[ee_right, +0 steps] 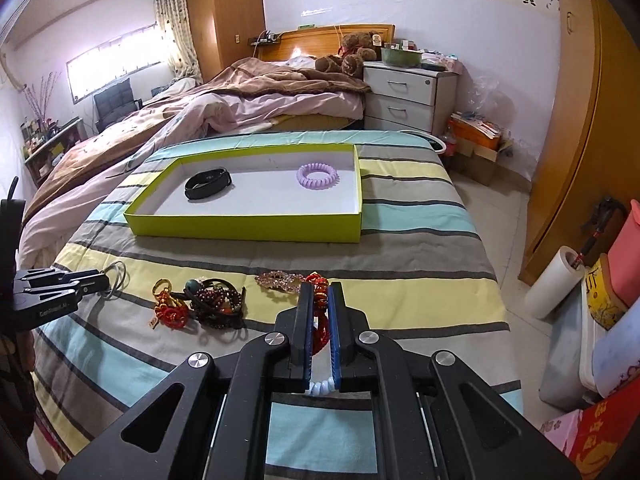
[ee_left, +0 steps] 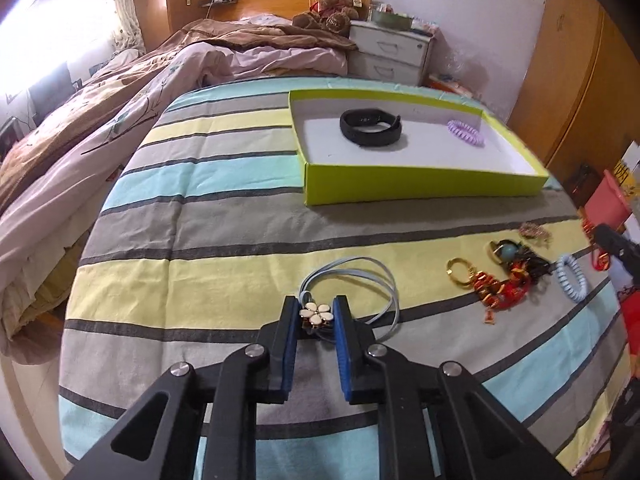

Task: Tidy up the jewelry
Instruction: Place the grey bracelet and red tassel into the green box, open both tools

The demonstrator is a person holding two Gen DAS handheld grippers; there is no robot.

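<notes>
Bright daylight, blown-out window (ee_left: 48, 36) glare at left, fisheye-warped dark corners, sharp centre

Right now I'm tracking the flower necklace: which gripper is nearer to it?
Left. The left gripper is shut on the flower necklace. The right gripper is off to the side past the jewelry pile, closed on a red bracelet.

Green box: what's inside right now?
Green box holds a black band and a purple coil tie, apart. Its near wall hides a floor strip.
</notes>
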